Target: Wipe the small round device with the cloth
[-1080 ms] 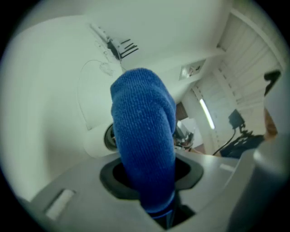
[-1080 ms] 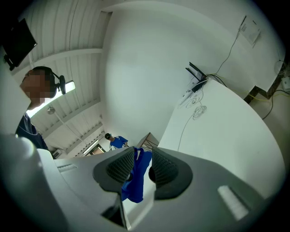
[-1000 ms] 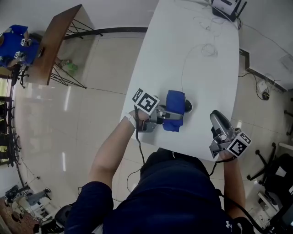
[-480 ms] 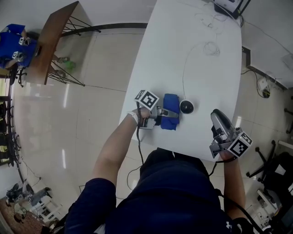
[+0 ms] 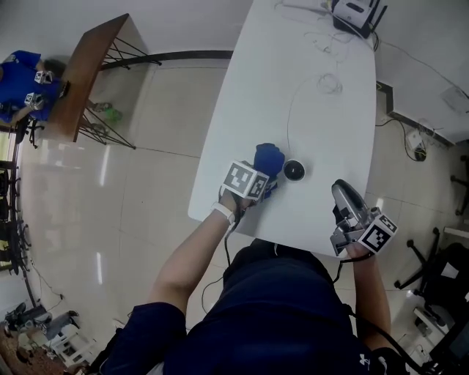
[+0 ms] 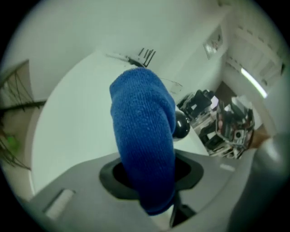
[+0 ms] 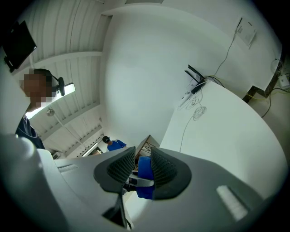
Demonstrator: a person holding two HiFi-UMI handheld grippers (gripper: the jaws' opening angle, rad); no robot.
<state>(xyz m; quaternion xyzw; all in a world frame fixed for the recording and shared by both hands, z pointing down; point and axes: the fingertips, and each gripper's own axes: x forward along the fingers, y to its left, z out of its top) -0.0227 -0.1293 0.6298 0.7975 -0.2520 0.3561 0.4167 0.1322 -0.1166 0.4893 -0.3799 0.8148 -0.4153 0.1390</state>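
Observation:
A small black round device [image 5: 294, 170] sits on the white table [image 5: 256, 88], with a thin cable leading away from it. My left gripper [image 5: 264, 176] is shut on a blue cloth [image 5: 268, 158] and tilts steeply down; the cloth hangs just left of the device, and contact cannot be told. In the left gripper view the cloth [image 6: 142, 131] fills the jaws and hides the pads, with the device [image 6: 182, 124] peeking out at its right edge. My right gripper [image 5: 341, 193] hovers at the table's near right edge, apart from both. Its jaws [image 7: 141, 158] have just been closing, nothing between them.
A router [image 5: 355, 11] with antennas stands at the table's far end, beside a coiled cable [image 5: 330, 83]. A wooden side table [image 5: 84, 66] stands on the floor at the left. A person in blue [image 5: 22, 73] is far left.
The left gripper has tipped downward and swung back; the cloth came off the device's top and now hangs bunched at its left. The right gripper has stayed in place.

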